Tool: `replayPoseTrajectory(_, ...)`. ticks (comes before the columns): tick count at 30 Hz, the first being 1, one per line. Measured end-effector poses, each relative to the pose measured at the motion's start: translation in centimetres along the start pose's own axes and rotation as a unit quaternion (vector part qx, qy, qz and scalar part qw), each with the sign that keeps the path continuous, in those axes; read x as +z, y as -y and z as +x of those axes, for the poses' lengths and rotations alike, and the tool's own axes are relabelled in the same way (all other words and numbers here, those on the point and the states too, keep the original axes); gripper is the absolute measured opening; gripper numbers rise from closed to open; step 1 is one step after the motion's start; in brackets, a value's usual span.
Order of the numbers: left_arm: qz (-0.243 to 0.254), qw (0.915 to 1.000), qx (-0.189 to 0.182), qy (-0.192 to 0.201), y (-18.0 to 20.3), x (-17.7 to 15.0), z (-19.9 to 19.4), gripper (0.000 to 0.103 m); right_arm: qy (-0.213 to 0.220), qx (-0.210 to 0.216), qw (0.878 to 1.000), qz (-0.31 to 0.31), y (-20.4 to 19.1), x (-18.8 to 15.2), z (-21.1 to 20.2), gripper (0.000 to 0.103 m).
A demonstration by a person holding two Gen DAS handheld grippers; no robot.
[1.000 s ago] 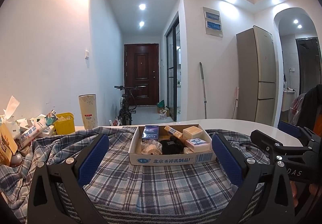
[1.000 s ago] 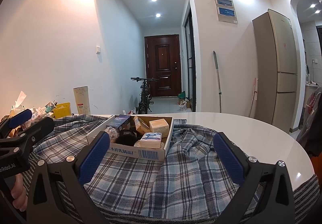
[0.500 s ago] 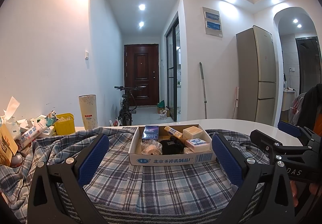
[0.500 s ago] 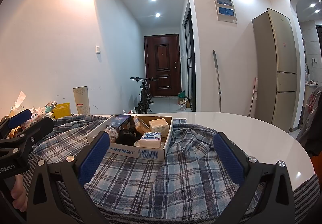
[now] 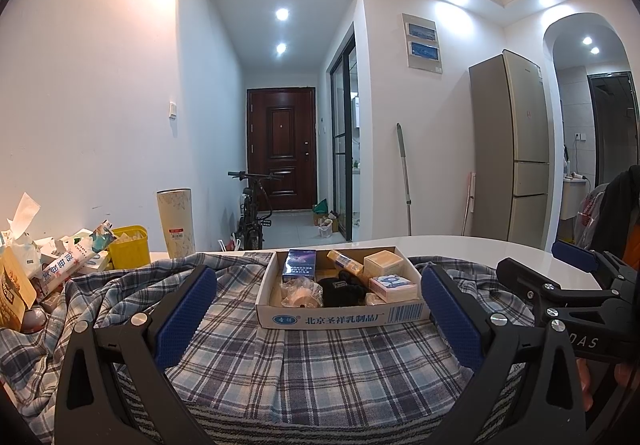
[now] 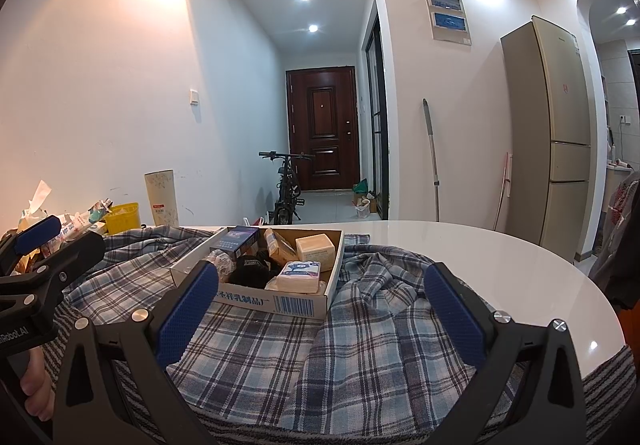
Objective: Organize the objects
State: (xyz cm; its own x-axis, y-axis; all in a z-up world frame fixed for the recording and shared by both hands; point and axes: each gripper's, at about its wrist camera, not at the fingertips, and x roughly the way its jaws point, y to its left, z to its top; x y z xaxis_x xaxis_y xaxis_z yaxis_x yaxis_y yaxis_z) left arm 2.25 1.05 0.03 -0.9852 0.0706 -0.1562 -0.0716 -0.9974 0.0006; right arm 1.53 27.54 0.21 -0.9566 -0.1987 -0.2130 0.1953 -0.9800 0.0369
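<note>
Left gripper [image 5: 318, 315] held low over plaid shirt [image 5: 240, 357], jaws spread wide, nothing between blue pads [image 5: 185, 313]. Shallow cardboard box [image 5: 344, 315] resting on shirt, centred between the fingers and just beyond the tips. Inside box: dark blue carton [image 5: 299, 265] at rear left, beige cube box [image 5: 383, 263] at rear right, white-and-blue packet [image 5: 394, 287] at front right, black item [image 5: 344, 289] at centre, clear-wrapped roll [image 5: 300, 295] at front left. Right gripper [image 5: 568, 285] visible at right edge, over white table [image 5: 472, 249]. Yellow container [image 5: 129, 247] and tall cylinder [image 5: 176, 223] by left wall.
</note>
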Motion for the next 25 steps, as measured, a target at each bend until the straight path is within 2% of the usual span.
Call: replayPoseTrajectory(25,0.002,1.0,0.002,-0.002,-0.31,-0.04,-0.19,0.103,-0.003,-0.004,1.0,0.006,-0.06,-0.23,0.16,0.103)
